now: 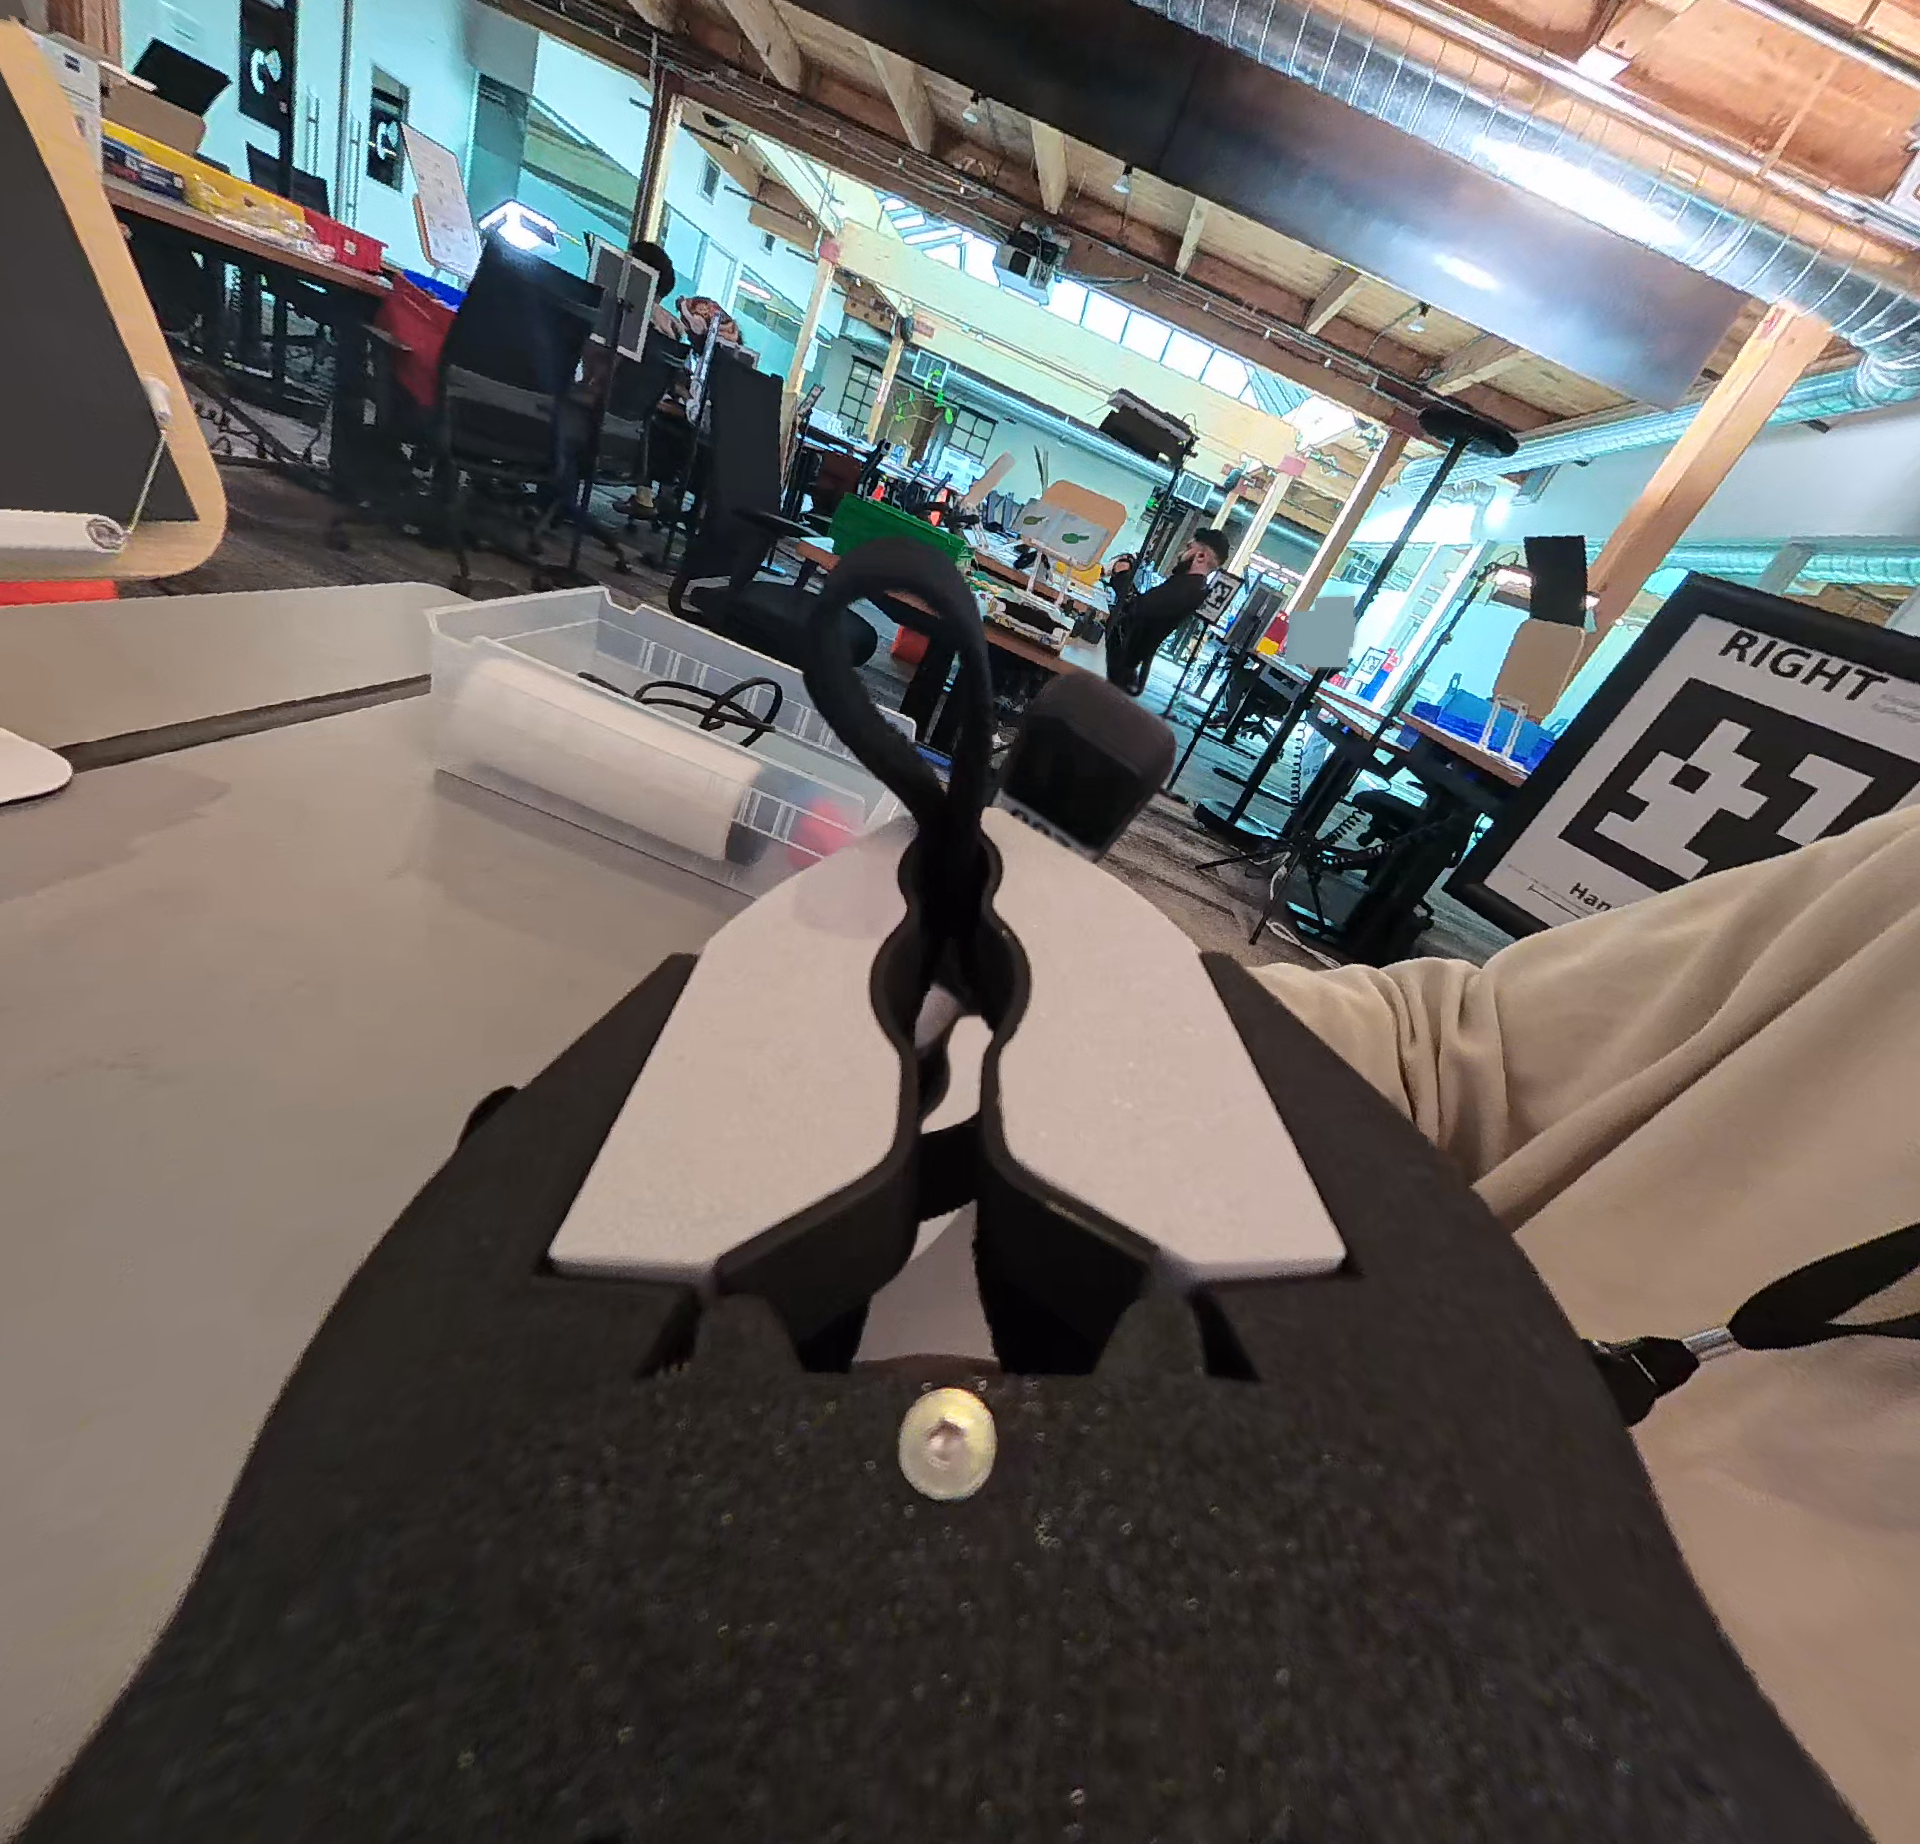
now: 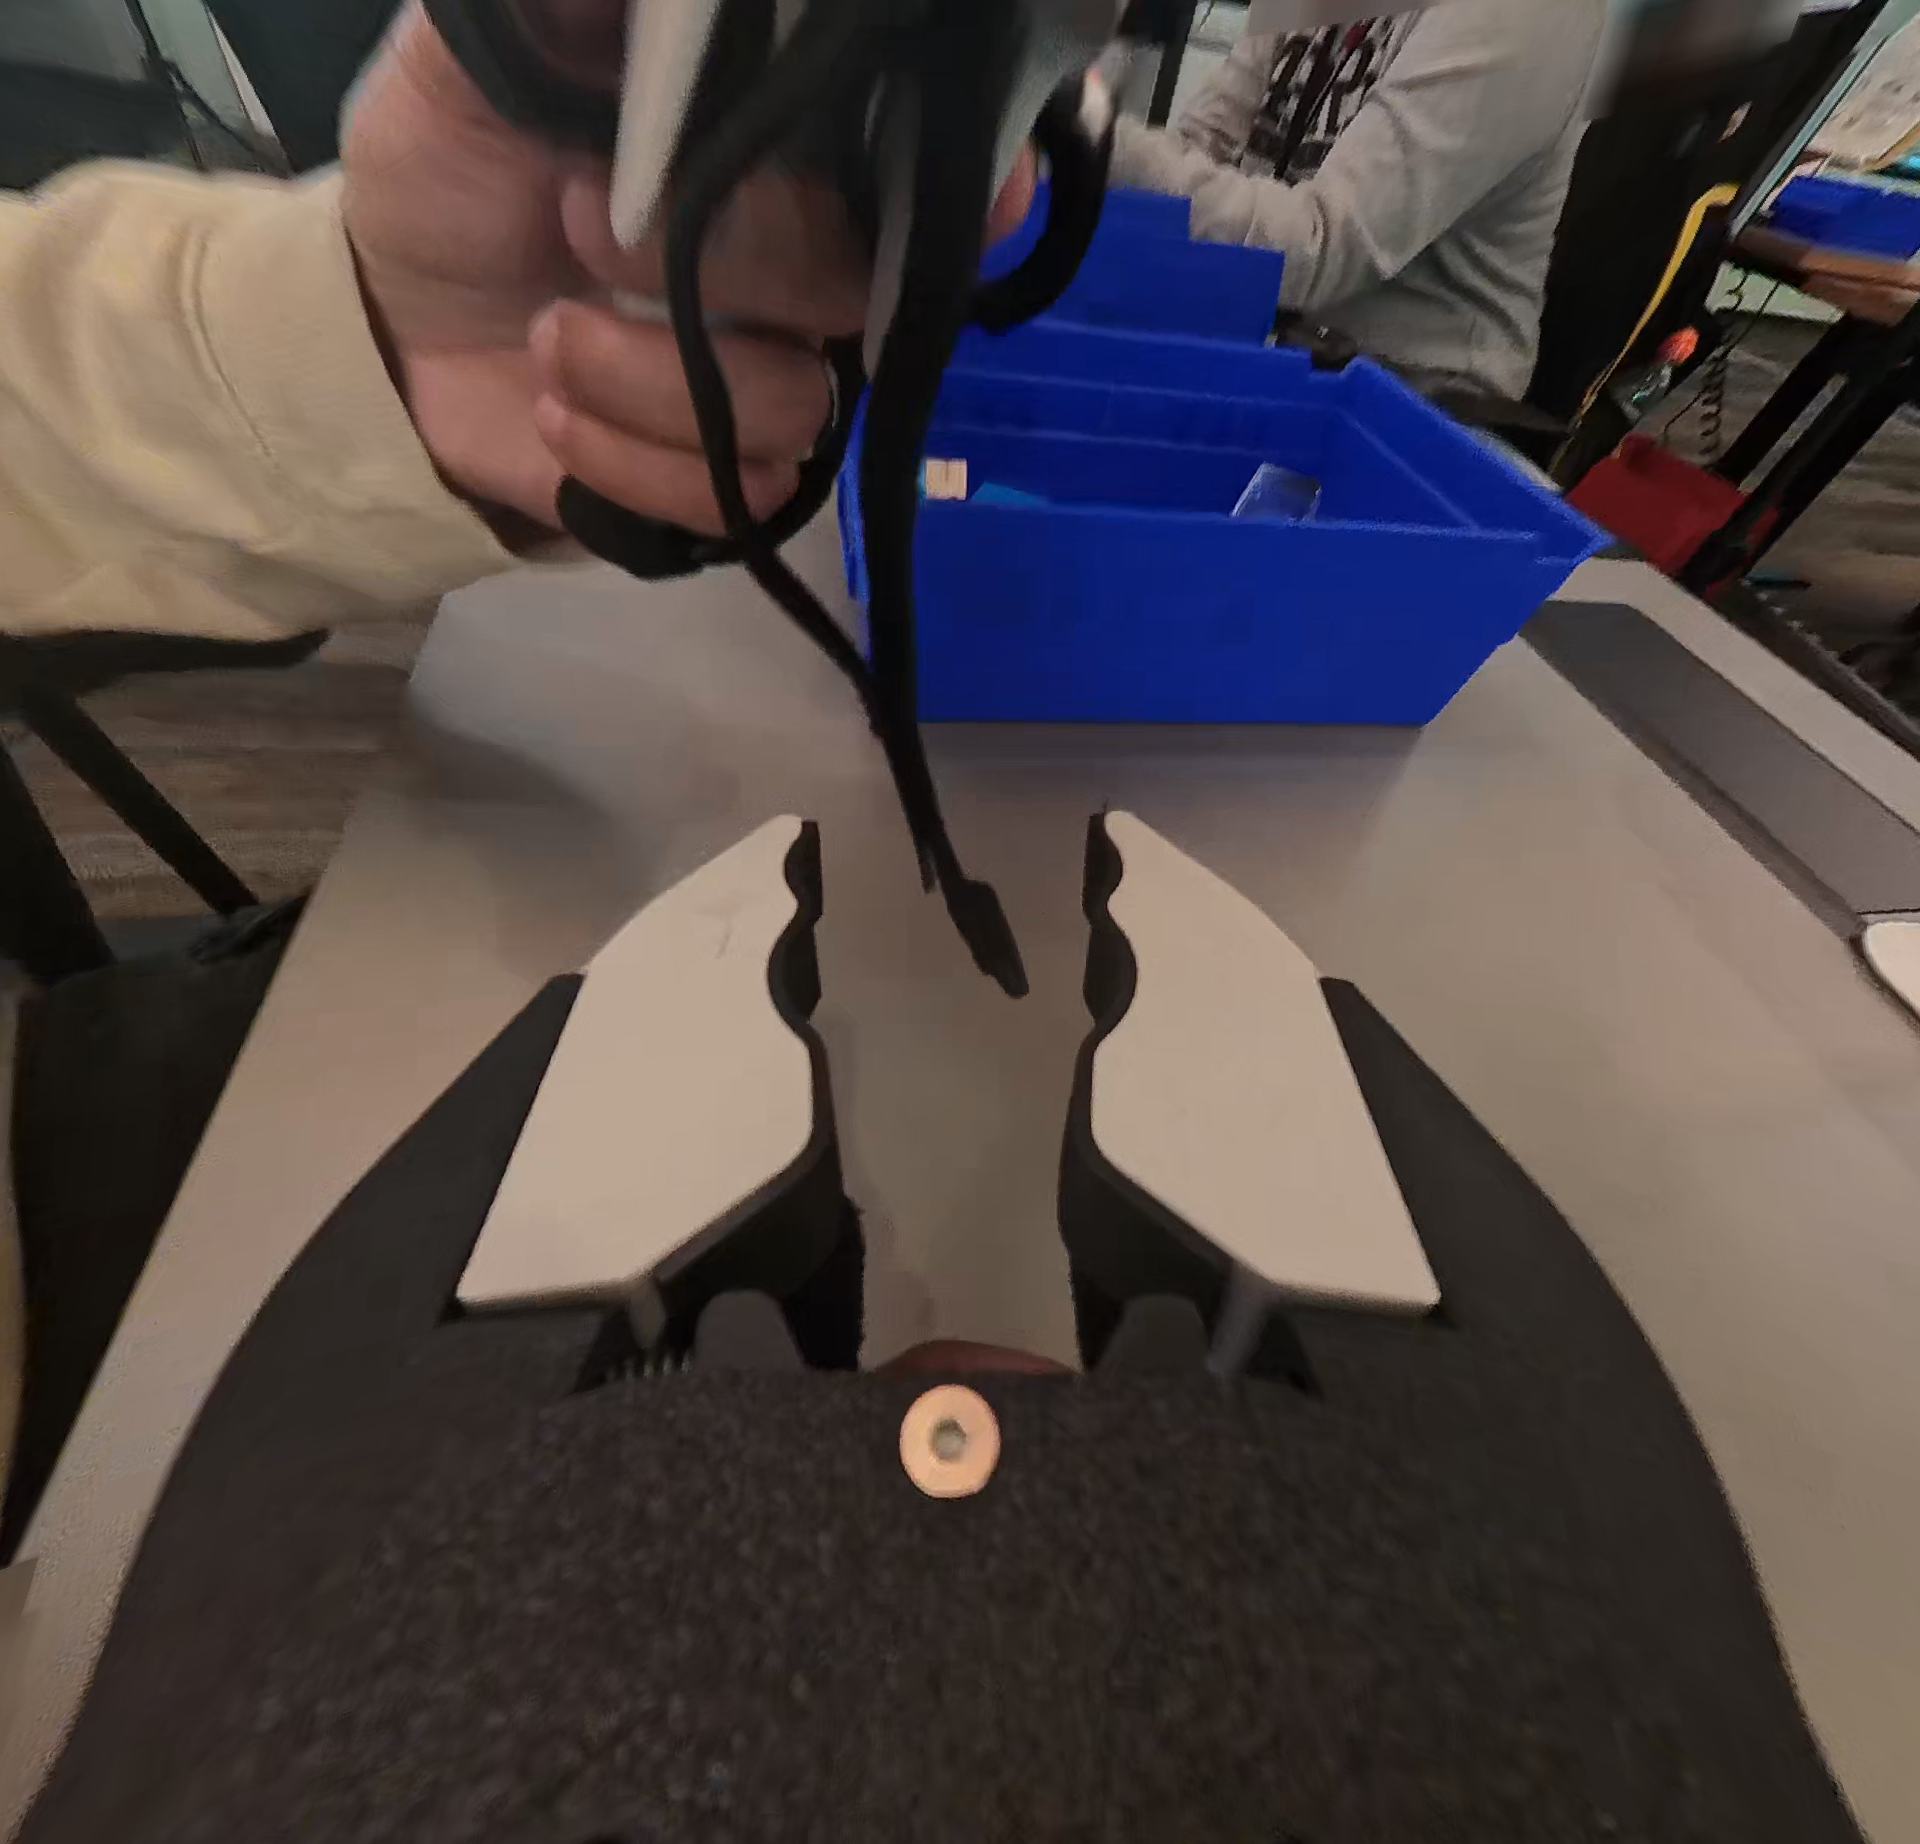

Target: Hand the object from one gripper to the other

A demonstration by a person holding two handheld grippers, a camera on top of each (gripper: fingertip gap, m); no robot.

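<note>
A black cable (image 1: 902,672) loops up out of my left gripper (image 1: 951,859), which is shut on it and held above the grey table (image 1: 208,963). In the right wrist view the same cable (image 2: 894,568) hangs down from the left gripper's fingers (image 2: 655,80) at the top, held by a hand (image 2: 488,319). The cable's plug end (image 2: 987,937) dangles between the tips of my right gripper (image 2: 951,838), whose jaws stand open around it without touching it.
A clear plastic tray (image 1: 623,693) with a white roll and another black cable sits on the table ahead of the left gripper. A blue bin (image 2: 1195,568) stands beyond the right gripper. A cream sleeve (image 1: 1662,1067) and a marker board (image 1: 1714,755) are at right. About 11 centimetres separates my left fingertips from my right.
</note>
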